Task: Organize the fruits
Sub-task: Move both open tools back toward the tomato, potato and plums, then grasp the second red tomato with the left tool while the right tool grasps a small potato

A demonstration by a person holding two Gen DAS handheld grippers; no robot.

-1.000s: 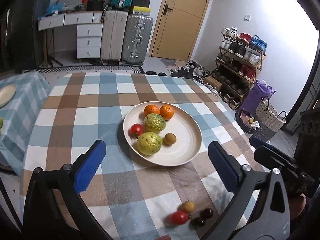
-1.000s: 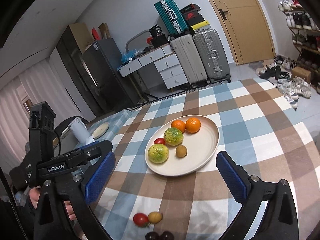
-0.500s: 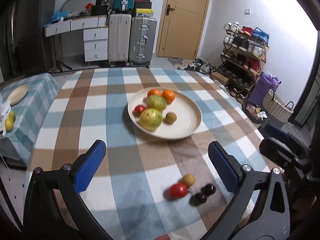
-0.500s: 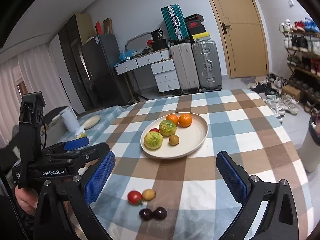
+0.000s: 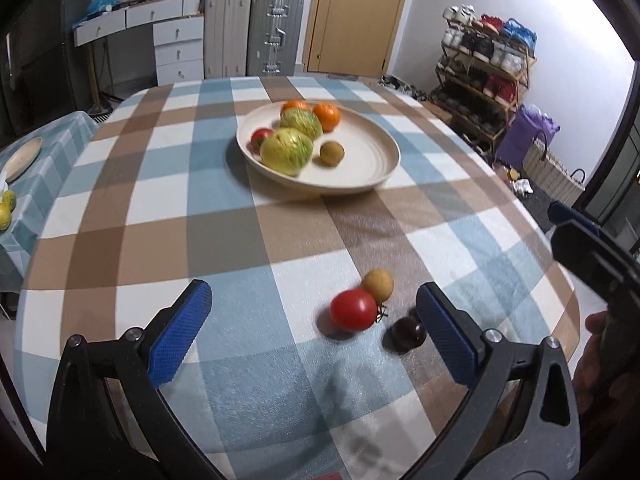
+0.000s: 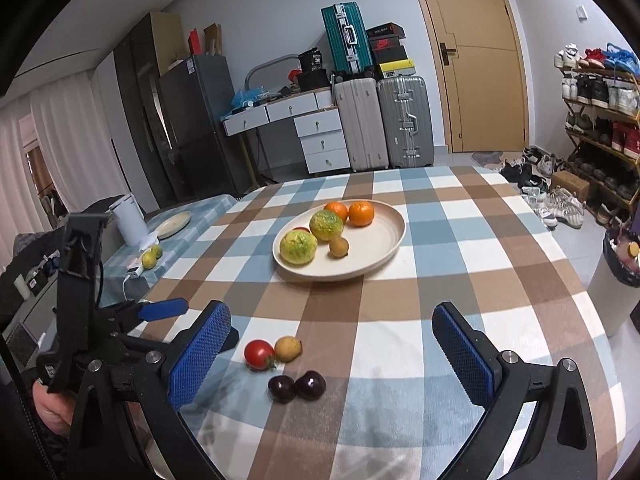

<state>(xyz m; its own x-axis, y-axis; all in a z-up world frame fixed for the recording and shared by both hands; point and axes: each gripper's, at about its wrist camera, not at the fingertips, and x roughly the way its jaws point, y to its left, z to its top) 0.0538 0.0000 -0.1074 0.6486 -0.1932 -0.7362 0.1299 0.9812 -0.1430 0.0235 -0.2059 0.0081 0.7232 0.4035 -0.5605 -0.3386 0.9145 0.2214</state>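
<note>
tomato (image 5: pixel 353 309), stem toward dark plums (image 6: pixel 296 387)

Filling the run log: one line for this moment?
left: open | right: open | tomato, two cherries loose on table | plate: six fruits

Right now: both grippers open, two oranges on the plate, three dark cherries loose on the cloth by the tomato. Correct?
Not quite: the right wrist view shows two dark cherries, not three, beside the tomato. The rest holds: left gripper and right gripper open, two oranges on the plate.
</note>
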